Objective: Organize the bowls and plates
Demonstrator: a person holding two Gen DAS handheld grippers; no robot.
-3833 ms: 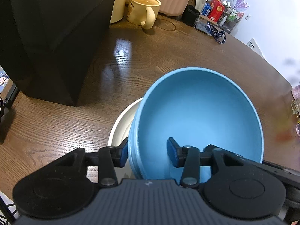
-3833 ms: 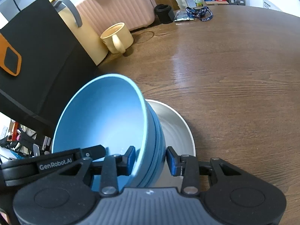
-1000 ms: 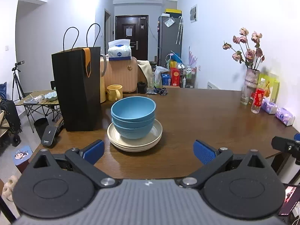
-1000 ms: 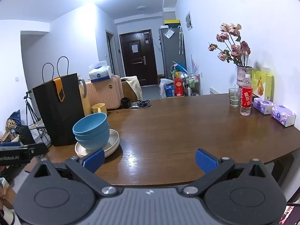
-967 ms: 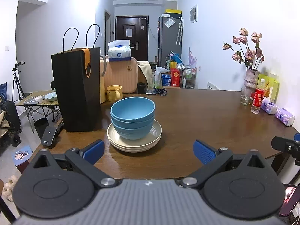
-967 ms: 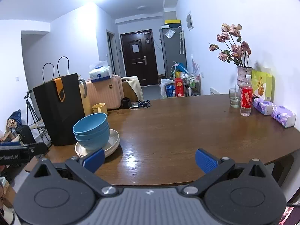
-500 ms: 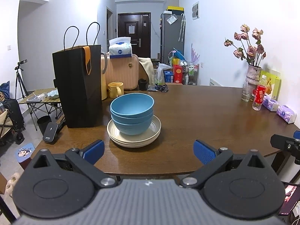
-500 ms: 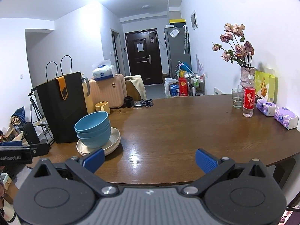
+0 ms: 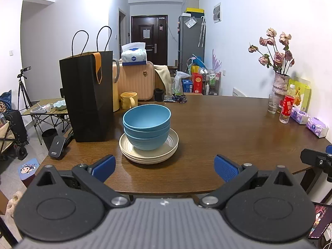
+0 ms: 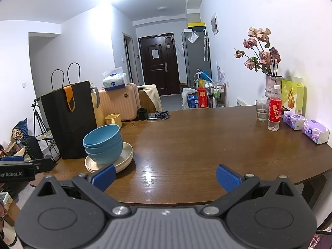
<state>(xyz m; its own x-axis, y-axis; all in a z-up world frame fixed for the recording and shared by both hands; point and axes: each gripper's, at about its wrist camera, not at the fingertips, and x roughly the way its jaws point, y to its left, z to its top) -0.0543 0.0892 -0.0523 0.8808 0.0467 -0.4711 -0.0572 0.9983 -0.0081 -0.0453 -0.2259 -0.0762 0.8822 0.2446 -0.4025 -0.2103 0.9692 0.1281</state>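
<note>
Nested blue bowls stand upright on a stack of cream plates on the brown table, near its left front. My left gripper is open and empty, held back from the table's front edge, facing the stack. My right gripper is open and empty too, back from the edge with the stack off to its left. Each gripper's tip shows at the side of the other's view.
A black paper bag stands just left of the stack, with a yellow mug and a pink suitcase behind it. At the table's right end are a flower vase, a glass, a red-labelled bottle and tissue packs.
Both grippers let go of the bowls and pulled far back from the table. Over the last second both views shifted only slightly, and the bowls and plates stayed in place.
</note>
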